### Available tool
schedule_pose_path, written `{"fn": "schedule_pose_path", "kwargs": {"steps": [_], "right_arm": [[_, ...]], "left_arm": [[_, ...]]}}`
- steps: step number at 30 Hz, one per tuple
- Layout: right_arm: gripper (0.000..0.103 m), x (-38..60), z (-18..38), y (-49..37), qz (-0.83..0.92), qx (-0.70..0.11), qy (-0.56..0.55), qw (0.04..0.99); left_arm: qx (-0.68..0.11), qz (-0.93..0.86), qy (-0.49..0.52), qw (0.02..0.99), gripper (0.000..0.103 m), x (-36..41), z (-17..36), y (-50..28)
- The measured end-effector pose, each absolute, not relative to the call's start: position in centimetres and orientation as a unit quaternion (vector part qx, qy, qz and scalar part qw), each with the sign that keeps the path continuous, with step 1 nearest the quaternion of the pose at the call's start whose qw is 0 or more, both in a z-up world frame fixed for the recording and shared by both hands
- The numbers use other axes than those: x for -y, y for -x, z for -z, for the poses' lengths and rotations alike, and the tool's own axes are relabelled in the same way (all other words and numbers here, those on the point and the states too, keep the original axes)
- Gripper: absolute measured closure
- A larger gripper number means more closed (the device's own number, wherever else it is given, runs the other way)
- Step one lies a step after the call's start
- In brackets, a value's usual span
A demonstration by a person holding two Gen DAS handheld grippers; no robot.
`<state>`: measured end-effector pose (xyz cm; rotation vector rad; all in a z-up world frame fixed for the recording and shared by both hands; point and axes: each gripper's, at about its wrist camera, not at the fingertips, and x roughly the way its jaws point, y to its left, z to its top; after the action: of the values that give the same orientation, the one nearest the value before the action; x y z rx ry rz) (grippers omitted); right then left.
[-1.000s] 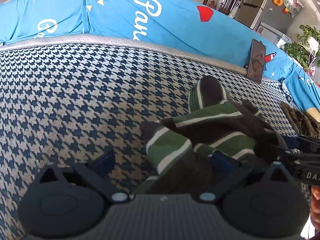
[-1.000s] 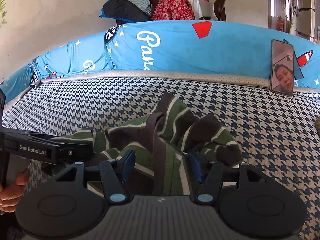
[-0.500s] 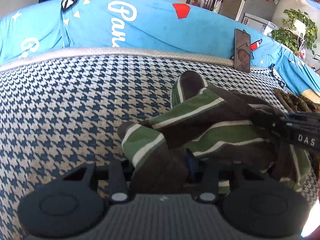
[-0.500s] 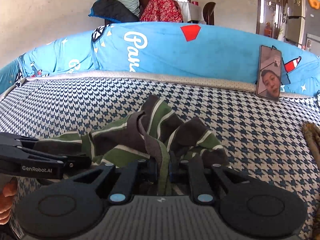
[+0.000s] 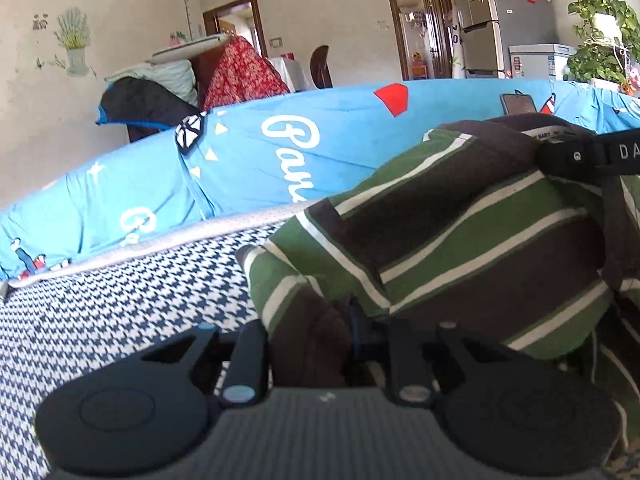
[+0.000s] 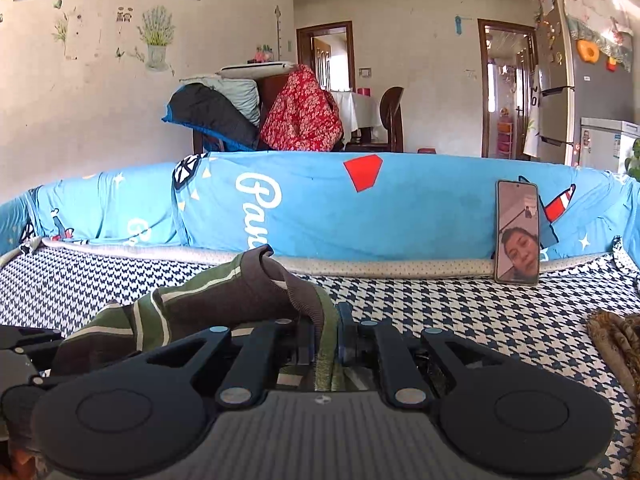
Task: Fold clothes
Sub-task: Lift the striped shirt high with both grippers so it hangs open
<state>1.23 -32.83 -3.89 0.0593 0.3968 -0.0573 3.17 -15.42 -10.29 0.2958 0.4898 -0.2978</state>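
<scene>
Green and brown striped shirt (image 5: 460, 240) hangs over the checked bed (image 5: 100, 312), pinched by both: left gripper (image 5: 320, 344) and right gripper (image 6: 325, 344) are closed on it. One shirt, two grippers.

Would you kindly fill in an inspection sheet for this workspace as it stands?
Surface: houndstooth sofa seat, blue printed cover over the backrest.
Job's things: green and brown striped garment, bunched.
Clutter: phone propped upright against the backrest; brown patterned fabric at the right edge.
Grippers: left gripper and right gripper each shut on the garment.
Cables: nothing seen.
Surroundings: fridge, doorways, chairs piled with bedding.
</scene>
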Motion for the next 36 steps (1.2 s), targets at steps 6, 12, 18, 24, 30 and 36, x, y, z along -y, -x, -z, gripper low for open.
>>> {"fn": "schedule_pose_path", "kwargs": {"steps": [6,12,18,24,30,36], "right_arm": [[0.092,32.2,2.9,-3.1,0.012,-0.172,-0.041,0.984],[0.092,31.9,2.0,-5.7,-0.005,-0.154,-0.071,0.986],[0.092,31.6,1.1,-8.0,-0.013,-0.135,-0.089,0.987],[0.092,31.2,0.4,-10.4,-0.021,-0.121,-0.108,0.987],[0.092,30.4,0.4,-12.5,-0.035,-0.115,-0.129,0.984],[0.092,30.0,0.8,-14.2,-0.042,-0.120,-0.137,0.982]], "left_arm": [[-0.201,0.102,-0.173,0.959,0.085,15.2,9.2,-4.2],[-0.180,0.077,-0.176,0.965,0.085,14.8,8.1,-5.8],[-0.141,0.041,-0.200,0.969,0.085,15.3,7.4,-7.9],[-0.119,0.003,-0.214,0.970,0.085,15.7,7.0,-10.2],[-0.110,-0.032,-0.228,0.967,0.085,16.0,7.1,-12.3],[-0.124,-0.051,-0.214,0.967,0.085,15.6,7.4,-14.4]]}}
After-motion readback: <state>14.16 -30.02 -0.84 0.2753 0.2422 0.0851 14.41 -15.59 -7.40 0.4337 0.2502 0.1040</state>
